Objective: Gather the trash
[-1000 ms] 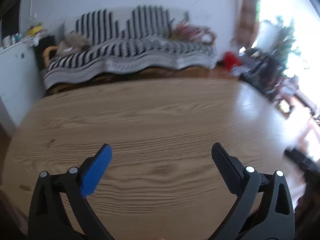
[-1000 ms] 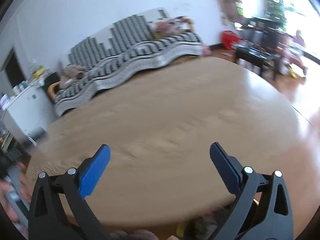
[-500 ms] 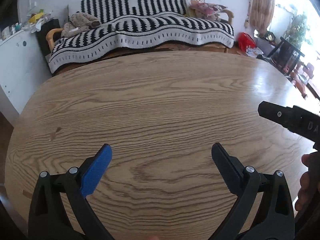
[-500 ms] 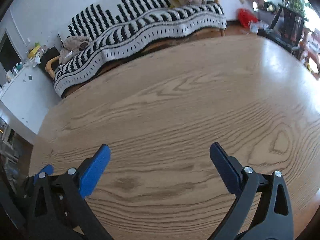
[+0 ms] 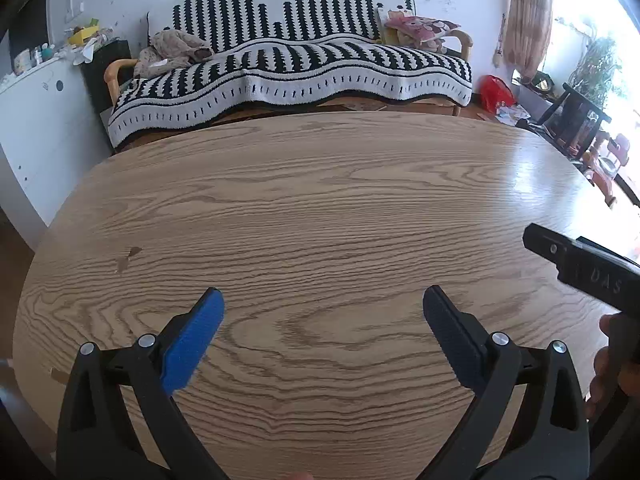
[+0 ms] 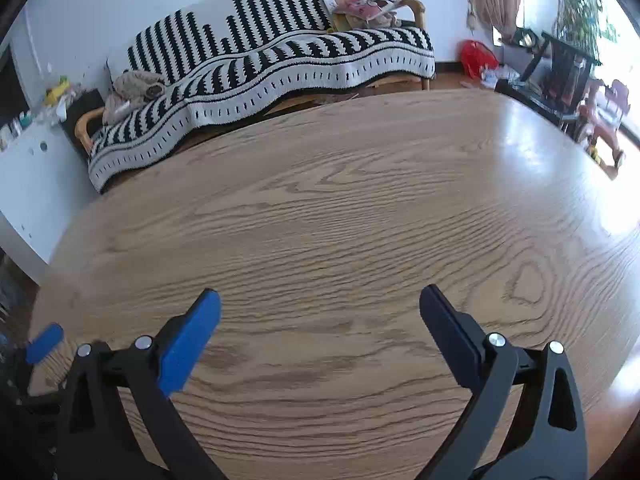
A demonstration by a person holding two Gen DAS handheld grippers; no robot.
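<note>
My left gripper [image 5: 322, 304] is open and empty, held low over the wooden table [image 5: 320, 200]. My right gripper [image 6: 320, 304] is open and empty over the same table [image 6: 340, 208]. No trash shows on the table in either view. The right gripper's black body [image 5: 580, 264] shows at the right edge of the left wrist view, with a hand below it. A blue pad of the left gripper [image 6: 44, 344] shows at the left edge of the right wrist view.
A sofa with a black-and-white striped blanket [image 5: 288, 64] stands behind the table. A white cabinet [image 5: 36, 112] stands at the left. A red bag [image 5: 494, 92], scattered items and dark furniture [image 5: 576, 120] lie on the floor at the right near the window.
Both grippers have swung and steadied over the table, facing the sofa. The right gripper came into the left wrist view at the right. Both stayed open.
</note>
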